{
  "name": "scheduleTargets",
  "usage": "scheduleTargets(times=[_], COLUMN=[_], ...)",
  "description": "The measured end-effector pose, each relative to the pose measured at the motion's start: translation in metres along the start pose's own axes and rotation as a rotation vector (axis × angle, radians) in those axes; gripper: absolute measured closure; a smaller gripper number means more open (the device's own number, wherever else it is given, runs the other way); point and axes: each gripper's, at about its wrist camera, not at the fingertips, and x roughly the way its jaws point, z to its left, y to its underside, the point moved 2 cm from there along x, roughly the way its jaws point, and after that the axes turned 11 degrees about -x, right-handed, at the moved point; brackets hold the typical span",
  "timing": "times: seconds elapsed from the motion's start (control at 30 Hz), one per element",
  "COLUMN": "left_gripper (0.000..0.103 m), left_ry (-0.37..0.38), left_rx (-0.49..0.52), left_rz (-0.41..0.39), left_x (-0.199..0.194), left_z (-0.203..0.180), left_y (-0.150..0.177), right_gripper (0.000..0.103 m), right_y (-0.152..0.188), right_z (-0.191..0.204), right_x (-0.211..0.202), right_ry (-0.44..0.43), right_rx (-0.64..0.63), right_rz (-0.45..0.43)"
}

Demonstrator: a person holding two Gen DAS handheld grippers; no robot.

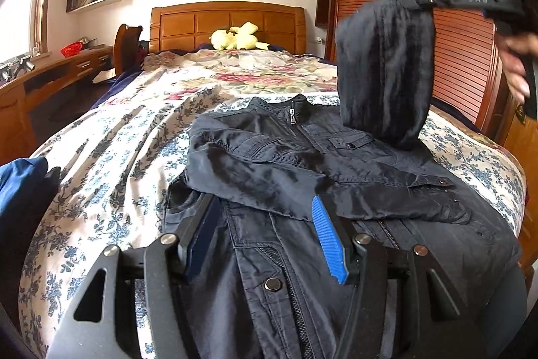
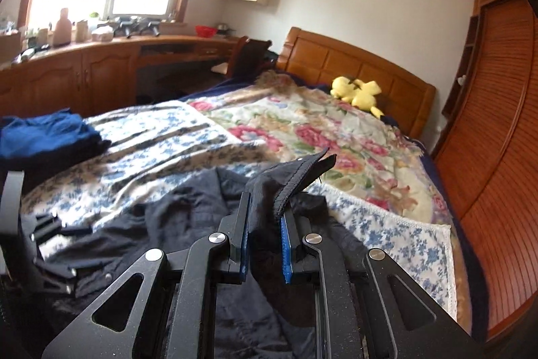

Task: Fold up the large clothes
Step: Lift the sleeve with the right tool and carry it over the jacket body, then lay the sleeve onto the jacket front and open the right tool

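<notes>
A dark navy jacket [image 1: 302, 164] lies front-up on the bed, one sleeve folded across its chest. My left gripper [image 1: 265, 207] is open just above the jacket's lower front, holding nothing. My right gripper [image 2: 265, 217] is shut on the jacket's other sleeve [image 2: 292, 180] and holds it up. In the left wrist view that sleeve [image 1: 383, 69] hangs from the right gripper [image 1: 427, 0] high above the jacket's right shoulder. The jacket body also shows under the right gripper [image 2: 168, 217].
The bed [image 1: 117, 140] has a blue-flowered sheet and a rose quilt [image 2: 302, 127]. A folded blue garment [image 2: 43, 133] lies at the bed's left side. A yellow plush [image 1: 238, 37] sits by the headboard. A wooden wardrobe [image 1: 464, 56] stands right, a desk [image 2: 101, 69] left.
</notes>
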Motion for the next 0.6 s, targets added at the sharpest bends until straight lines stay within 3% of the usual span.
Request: scheduleTargets(times=[0.6], left_gripper=[0.047], left_ry=[-0.012], left_rx=[0.006], left_rz=[0.006], left_x=[0.001], left_z=[-0.001], left_y=[0.001], right_gripper=[0.091], right_y=[0.076], right_z=[0.038], right_x=[0.018], right_ry=[-0.122], right_rx=[0.051], right_rz=[0.141])
